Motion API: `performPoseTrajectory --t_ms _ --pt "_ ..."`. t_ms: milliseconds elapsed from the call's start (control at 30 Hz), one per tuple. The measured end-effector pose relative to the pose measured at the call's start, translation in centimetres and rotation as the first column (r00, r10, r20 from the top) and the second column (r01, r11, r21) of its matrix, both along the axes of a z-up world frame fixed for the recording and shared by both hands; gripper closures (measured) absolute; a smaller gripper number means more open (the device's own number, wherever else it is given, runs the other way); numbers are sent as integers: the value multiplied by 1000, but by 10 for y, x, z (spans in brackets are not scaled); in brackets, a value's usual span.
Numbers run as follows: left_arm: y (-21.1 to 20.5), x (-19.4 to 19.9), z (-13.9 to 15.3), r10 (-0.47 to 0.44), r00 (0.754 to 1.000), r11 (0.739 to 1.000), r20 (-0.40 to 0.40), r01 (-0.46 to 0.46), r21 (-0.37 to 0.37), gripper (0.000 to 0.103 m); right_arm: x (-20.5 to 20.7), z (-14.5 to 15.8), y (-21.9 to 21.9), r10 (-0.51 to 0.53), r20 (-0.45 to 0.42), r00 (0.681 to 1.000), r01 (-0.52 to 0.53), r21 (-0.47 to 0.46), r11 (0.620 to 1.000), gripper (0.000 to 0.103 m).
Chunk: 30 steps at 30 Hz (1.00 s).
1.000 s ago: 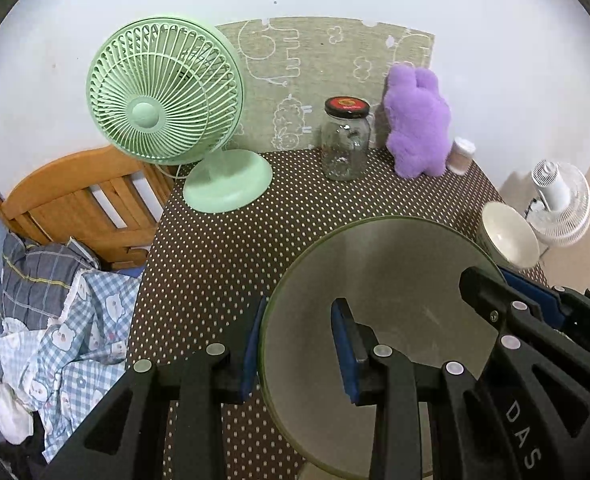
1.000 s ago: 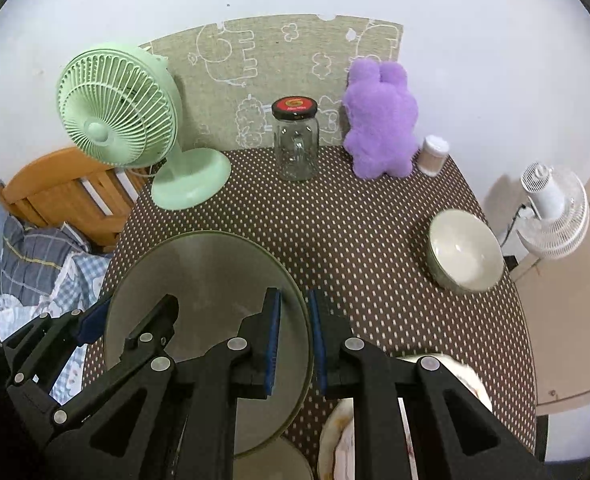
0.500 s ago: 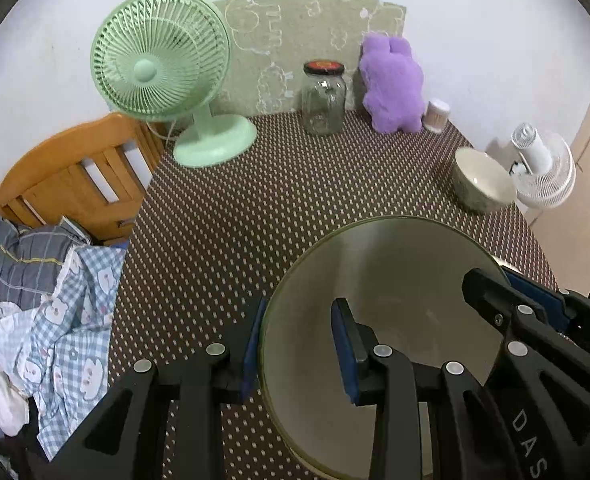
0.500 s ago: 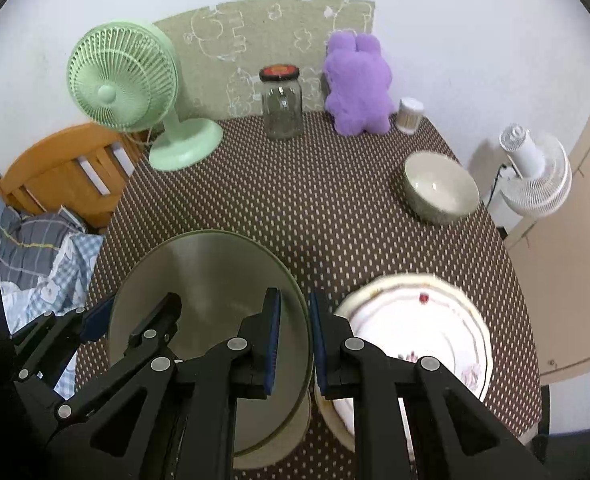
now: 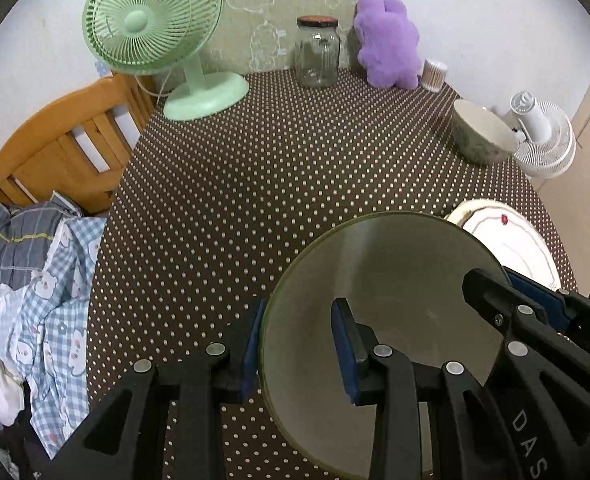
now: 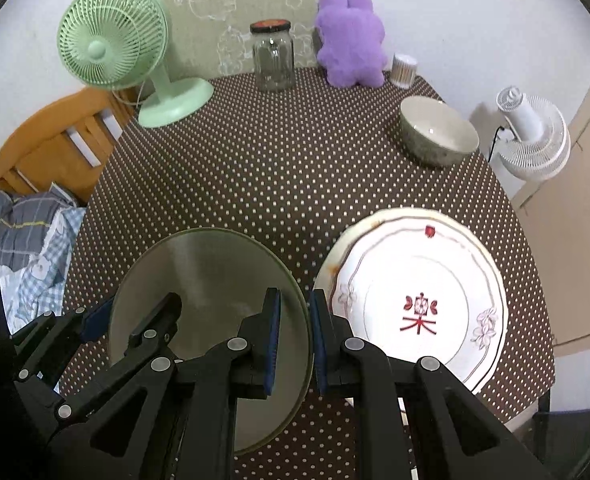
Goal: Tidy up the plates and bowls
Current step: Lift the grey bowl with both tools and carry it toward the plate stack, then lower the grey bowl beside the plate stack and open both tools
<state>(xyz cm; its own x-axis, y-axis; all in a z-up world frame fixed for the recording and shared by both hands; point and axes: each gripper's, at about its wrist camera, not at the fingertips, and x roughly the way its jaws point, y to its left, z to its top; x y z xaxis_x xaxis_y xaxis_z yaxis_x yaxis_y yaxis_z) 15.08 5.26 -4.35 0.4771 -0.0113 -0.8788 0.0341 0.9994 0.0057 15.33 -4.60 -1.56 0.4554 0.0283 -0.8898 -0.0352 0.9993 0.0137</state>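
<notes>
A large grey-green plate [image 5: 387, 280] with a green rim hangs over the near part of the table, held from both sides. My left gripper [image 5: 298, 320] is shut on its left rim; the same gripper appears in the right wrist view [image 6: 131, 312]. My right gripper [image 6: 297, 314] is shut on the plate's [image 6: 215, 280] right rim and appears in the left wrist view [image 5: 511, 286]. A white patterned plate [image 6: 419, 304] [image 5: 507, 240] lies on the table just right of the held plate. A speckled bowl [image 6: 439, 136] [image 5: 481, 132] stands at the far right.
On the brown dotted tablecloth [image 6: 279, 168], along the back, stand a green fan [image 6: 113, 44], a glass jar [image 6: 273, 56], a purple plush toy [image 6: 351, 44] and a small container [image 6: 403, 70]. A wooden chair [image 5: 63, 148] with clothes is at left, a white floor fan [image 6: 531, 136] at right.
Both grippers have drawn back toward the table's near edge and sunk, carrying the grey-green plate. The white patterned plate has come into view beside it. Both grips are unchanged.
</notes>
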Motion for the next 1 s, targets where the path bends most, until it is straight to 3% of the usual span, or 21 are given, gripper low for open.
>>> performPoseTrajectory --t_ms 500,800,867,1000 --pt "2 -1 -28 -7 998 1000 -58 7 6 71 2 -28 4 -13 -58 998 14 6 1000 85" --pt "2 4 -29 -28 998 1000 -49 28 -1 70 4 -32 5 -22 -50 999 22 4 1000 84" --pt "3 5 -29 -35 998 999 -61 34 -21 63 3 -31 4 -29 -53 998 30 16 999 82" --pt "5 2 -23 -54 997 998 -61 52 -34 58 3 -27 5 -20 -63 998 22 23 999 81"
